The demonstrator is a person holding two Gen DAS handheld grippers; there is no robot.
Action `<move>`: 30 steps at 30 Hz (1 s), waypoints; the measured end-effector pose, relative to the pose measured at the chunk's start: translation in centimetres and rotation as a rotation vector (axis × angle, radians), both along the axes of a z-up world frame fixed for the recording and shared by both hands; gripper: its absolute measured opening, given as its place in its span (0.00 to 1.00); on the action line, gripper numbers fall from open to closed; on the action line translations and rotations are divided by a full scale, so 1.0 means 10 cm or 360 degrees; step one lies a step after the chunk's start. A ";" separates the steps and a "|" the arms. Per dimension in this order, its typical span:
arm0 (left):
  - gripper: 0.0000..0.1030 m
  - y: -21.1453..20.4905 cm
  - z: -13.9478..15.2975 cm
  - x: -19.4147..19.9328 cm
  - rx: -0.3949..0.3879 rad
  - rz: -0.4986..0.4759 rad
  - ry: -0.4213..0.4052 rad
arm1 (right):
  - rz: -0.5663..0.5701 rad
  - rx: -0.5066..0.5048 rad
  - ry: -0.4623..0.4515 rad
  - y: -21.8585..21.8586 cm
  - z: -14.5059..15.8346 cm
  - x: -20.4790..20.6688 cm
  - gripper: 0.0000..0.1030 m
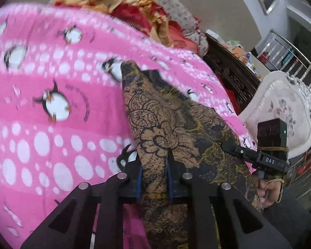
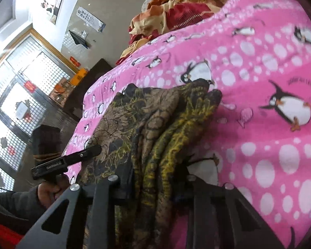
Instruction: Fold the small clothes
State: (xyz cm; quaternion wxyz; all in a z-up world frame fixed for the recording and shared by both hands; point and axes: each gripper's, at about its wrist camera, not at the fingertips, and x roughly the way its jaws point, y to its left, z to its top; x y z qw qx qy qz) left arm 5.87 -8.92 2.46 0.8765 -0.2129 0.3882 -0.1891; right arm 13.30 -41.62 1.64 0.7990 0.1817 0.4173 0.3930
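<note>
While the brown patterned garment [image 1: 172, 120] hangs over the pink penguin bedsheet [image 1: 51, 83], the left gripper [image 1: 154, 176] pinches one bunched edge and the right gripper [image 2: 159, 178] pinches another gathered fold.

We see a brown garment [image 1: 172, 120] printed with black floral outlines and yellow scribbles, lying on a pink bedsheet [image 1: 51, 78] patterned with white dots and black-and-white penguins; behind sits a red-and-gold blanket [image 2: 176, 6].
</note>
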 end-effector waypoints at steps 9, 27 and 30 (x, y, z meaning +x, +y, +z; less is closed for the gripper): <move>0.00 0.82 0.44 -0.20 0.0108 0.0057 -0.0174 | 0.0044 0.0212 -0.0037 0.60 0.35 0.03 0.25; 0.05 1.76 0.13 -0.25 0.0234 0.0189 -0.0078 | -0.0121 -0.0060 -0.0046 1.47 0.34 0.09 0.37; 0.05 1.78 0.33 -0.50 0.0185 0.0259 -0.0173 | -0.0088 -0.0196 -0.0232 1.53 0.68 -0.18 0.37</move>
